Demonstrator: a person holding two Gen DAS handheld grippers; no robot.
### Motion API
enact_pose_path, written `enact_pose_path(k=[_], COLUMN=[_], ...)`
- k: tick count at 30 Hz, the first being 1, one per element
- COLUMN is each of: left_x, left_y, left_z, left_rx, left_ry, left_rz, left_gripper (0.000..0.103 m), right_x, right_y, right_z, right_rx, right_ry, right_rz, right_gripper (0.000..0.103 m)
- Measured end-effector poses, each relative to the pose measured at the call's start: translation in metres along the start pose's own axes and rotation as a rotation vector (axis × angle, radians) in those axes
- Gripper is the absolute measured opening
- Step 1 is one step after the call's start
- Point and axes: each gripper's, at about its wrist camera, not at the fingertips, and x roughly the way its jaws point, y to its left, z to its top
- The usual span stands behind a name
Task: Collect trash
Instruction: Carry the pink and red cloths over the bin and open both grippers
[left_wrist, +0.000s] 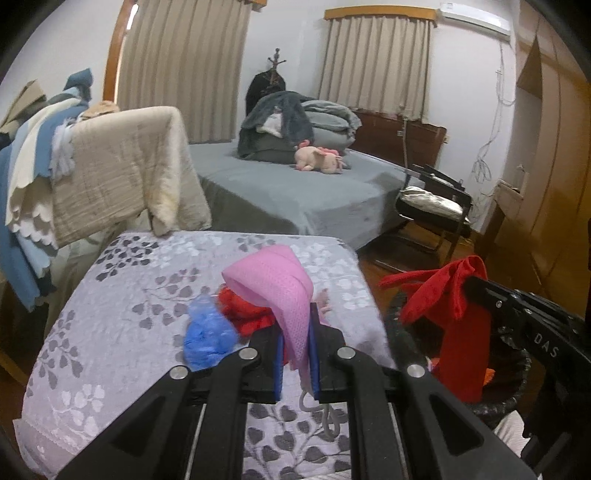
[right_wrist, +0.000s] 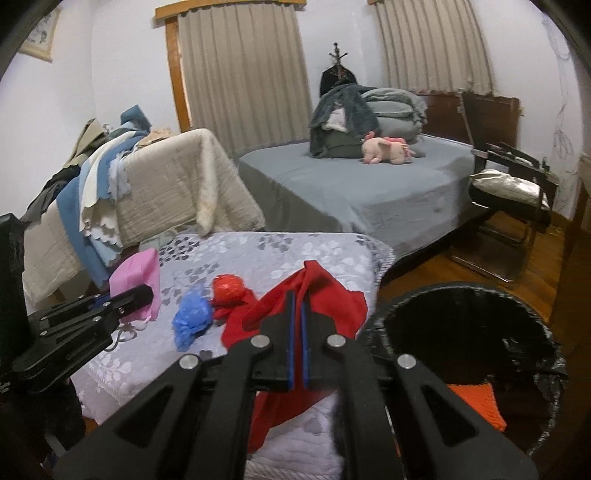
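Note:
My left gripper (left_wrist: 297, 317) is shut on a pink mesh cloth (left_wrist: 273, 282) and holds it above the table with the leaf-patterned cover (left_wrist: 122, 325). My right gripper (right_wrist: 298, 299) is shut on a red cloth (right_wrist: 332, 306), which hangs beside the black bin (right_wrist: 480, 295). In the left wrist view the red cloth (left_wrist: 447, 295) hangs over the bin rim (left_wrist: 402, 332). A crumpled blue bag (left_wrist: 208, 334) and a crumpled red bag (right_wrist: 229, 286) lie on the table. An orange item (right_wrist: 476, 404) lies inside the bin.
A bed (right_wrist: 369, 192) with a folded bedding pile and a pink plush pig (right_wrist: 386, 149) stands behind the table. A chair draped with blankets (left_wrist: 122, 166) is at the left. A black chair (right_wrist: 513, 192) stands on the wooden floor at the right.

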Motion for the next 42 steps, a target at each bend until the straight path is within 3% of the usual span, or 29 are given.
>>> enact_pose_path(k=[25, 42], left_x=[0.039, 0.102], left_y=[-0.116, -0.188], left_z=[0.007, -0.007], left_rx=[0.136, 0.206], left_ry=[0.027, 0.129], left_rz=[-0.225, -0.345], left_gripper=[0.011, 0.012], right_x=[-0.052, -0.039], right_y=[-0.108, -0.177], right_z=[-0.014, -0.045], right_rx=[0.103, 0.168], right_ry=[-0.045, 0.033], right_rz=[-0.222, -0.325], right_gripper=[0.002, 0.002])
